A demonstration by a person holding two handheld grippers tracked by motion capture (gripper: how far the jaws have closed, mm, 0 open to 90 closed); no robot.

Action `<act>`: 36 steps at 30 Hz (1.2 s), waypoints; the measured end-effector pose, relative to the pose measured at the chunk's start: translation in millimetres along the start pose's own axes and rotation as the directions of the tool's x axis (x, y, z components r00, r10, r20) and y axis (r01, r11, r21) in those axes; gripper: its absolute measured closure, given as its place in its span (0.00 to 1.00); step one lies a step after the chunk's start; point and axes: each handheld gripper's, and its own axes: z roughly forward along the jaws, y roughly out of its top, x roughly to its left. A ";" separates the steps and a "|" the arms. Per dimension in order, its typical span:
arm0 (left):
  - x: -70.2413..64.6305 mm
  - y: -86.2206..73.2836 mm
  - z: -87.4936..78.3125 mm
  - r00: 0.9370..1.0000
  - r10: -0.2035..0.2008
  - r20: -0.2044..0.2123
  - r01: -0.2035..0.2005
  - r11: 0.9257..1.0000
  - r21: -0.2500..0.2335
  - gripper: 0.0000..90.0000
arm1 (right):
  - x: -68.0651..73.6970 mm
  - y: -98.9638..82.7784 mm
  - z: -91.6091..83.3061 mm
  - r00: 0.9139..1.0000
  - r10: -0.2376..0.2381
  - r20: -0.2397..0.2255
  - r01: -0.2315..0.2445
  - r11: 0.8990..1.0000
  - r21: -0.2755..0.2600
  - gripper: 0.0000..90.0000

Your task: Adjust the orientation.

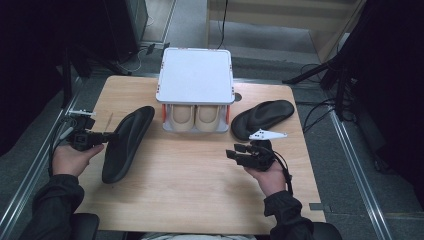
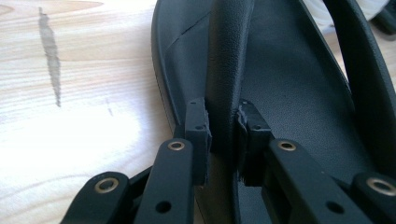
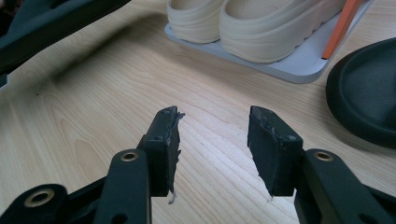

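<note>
A black sandal (image 1: 127, 142) lies lengthwise at the table's left, tilted up on its edge. My left gripper (image 1: 109, 135) is shut on its strap; in the left gripper view both pads pinch the strap (image 2: 229, 70) above the footbed (image 2: 289, 84), with the gripper (image 2: 224, 126) reaching in from the sandal's side. A second black sandal (image 1: 262, 118) rests at the right, beside the rack. My right gripper (image 1: 231, 151) hovers open in front of it over bare wood, with nothing between its jaws (image 3: 215, 135).
A white two-level rack (image 1: 196, 75) stands at the back centre with orange posts. A pair of cream slippers (image 1: 195, 117) sits on its lower shelf, toes toward me (image 3: 261, 28). Wooden tabletop (image 1: 190, 185) lies open in front.
</note>
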 end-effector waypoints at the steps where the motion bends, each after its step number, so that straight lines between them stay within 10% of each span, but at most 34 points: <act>1: -3.2 -1.9 -1.3 1.000 0.004 0.006 -0.004 1.000 0.004 0.87 | 0.2 0.2 0.2 1.000 0.001 0.000 -0.001 1.000 0.001 0.60; 36: -104.0 -48.0 22.4 0.986 0.136 0.100 -0.142 0.989 0.051 0.86 | 10.9 14.9 26.4 0.997 -0.047 -0.068 0.047 0.999 -0.001 0.61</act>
